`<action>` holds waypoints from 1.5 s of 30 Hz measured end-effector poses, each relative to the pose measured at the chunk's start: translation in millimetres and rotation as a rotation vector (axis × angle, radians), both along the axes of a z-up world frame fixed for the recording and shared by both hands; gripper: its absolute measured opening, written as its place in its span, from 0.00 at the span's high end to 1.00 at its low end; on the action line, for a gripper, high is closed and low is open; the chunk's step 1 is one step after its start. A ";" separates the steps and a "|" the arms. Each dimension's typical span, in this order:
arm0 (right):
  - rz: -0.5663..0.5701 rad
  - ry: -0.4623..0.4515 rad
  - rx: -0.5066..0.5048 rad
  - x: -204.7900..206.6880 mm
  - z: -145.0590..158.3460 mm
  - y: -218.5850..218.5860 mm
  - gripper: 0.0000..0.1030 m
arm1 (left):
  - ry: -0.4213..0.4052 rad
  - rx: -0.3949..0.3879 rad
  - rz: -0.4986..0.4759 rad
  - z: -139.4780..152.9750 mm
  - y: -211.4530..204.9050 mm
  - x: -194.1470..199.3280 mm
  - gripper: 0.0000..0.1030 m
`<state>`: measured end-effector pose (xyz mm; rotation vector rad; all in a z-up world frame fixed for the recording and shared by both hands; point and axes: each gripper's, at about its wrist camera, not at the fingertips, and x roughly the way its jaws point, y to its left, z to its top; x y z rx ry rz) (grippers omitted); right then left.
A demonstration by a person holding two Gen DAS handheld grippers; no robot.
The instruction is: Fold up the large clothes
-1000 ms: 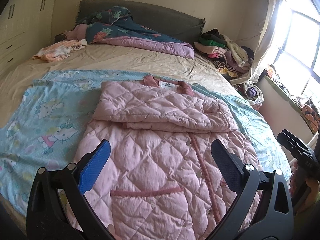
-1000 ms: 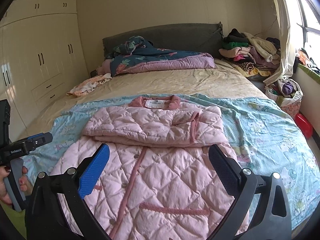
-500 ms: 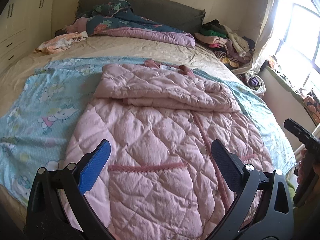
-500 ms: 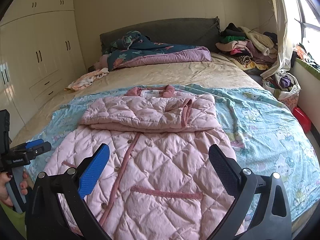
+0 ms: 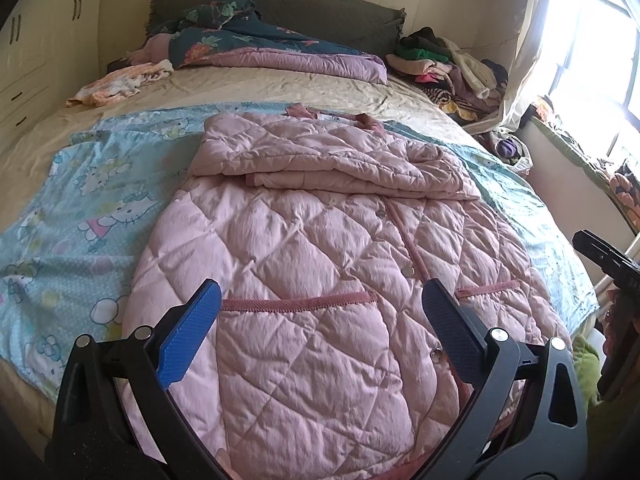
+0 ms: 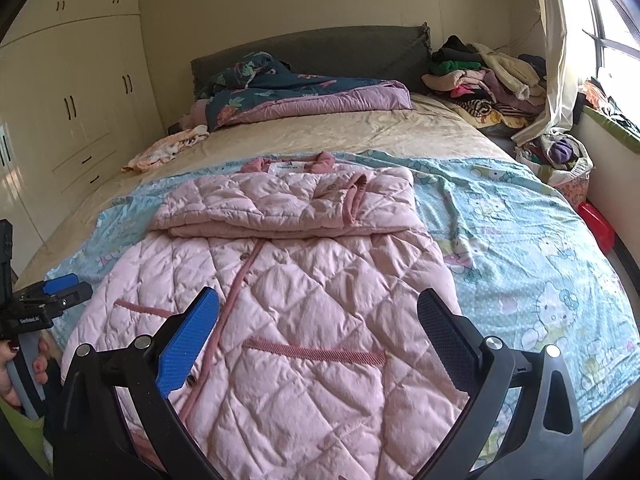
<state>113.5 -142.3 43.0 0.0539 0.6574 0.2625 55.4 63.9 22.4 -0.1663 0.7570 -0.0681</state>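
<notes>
Now both tools, left tool (image 5: 320, 336) and right tool (image 6: 318, 334), hang spread over the pink quilted coat's (image 5: 312, 248) hem, where thick padding may slip a shallow pinch.

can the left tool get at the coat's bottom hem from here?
Probably yes. The left tool is open above the coat, near its lower end, and nothing lies on that part. The hem itself is hidden below the frame.

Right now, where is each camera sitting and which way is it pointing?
Left wrist: on the left gripper, above the pink quilted coat hem, facing the headboard; own open fingers show.
Right wrist: on the right gripper, same direction; own open fingers, plus a hand at the left edge.
Shared: coat, headboard, blue cartoon sheet.
</notes>
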 end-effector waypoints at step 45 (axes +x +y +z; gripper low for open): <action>-0.046 0.175 -0.087 -35.8 -73.2 -57.0 0.04 | 0.154 0.031 0.177 -74.8 84.6 -60.6 0.09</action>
